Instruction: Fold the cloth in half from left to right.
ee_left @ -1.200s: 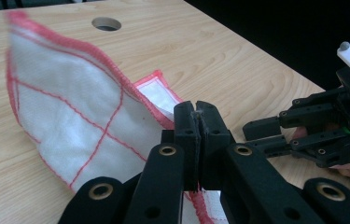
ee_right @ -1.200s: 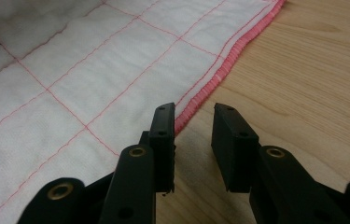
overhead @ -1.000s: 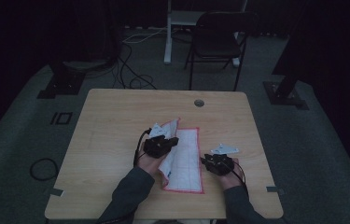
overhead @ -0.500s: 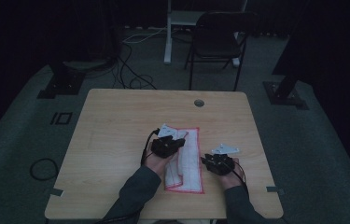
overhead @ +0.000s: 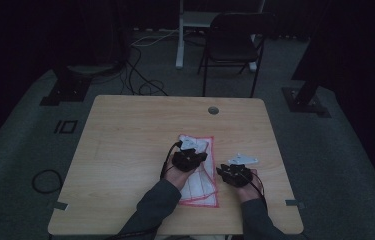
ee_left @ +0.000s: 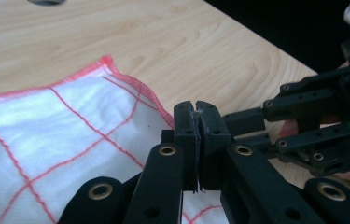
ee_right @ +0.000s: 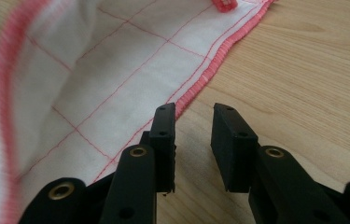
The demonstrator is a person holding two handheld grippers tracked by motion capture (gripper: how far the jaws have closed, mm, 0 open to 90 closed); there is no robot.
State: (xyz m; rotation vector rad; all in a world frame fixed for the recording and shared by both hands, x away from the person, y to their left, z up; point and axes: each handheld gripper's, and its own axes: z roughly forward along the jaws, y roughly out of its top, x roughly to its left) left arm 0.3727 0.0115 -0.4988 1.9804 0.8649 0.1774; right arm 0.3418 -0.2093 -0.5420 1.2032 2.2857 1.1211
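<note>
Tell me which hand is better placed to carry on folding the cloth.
Left, most likely. The left gripper has its jaws pinched shut on the white cloth and could carry that edge across. The right gripper has open jaws, empty, beside the cloth's red hem.

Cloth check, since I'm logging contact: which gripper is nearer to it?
Left. The left gripper is shut on the cloth; the right gripper stands open beside its hem.

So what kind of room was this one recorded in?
Probably a lab or studio set up for recording, not a home: a bare wooden table on grey carpet, black stand bases with loose cables around it, and a folding chair behind.
</note>
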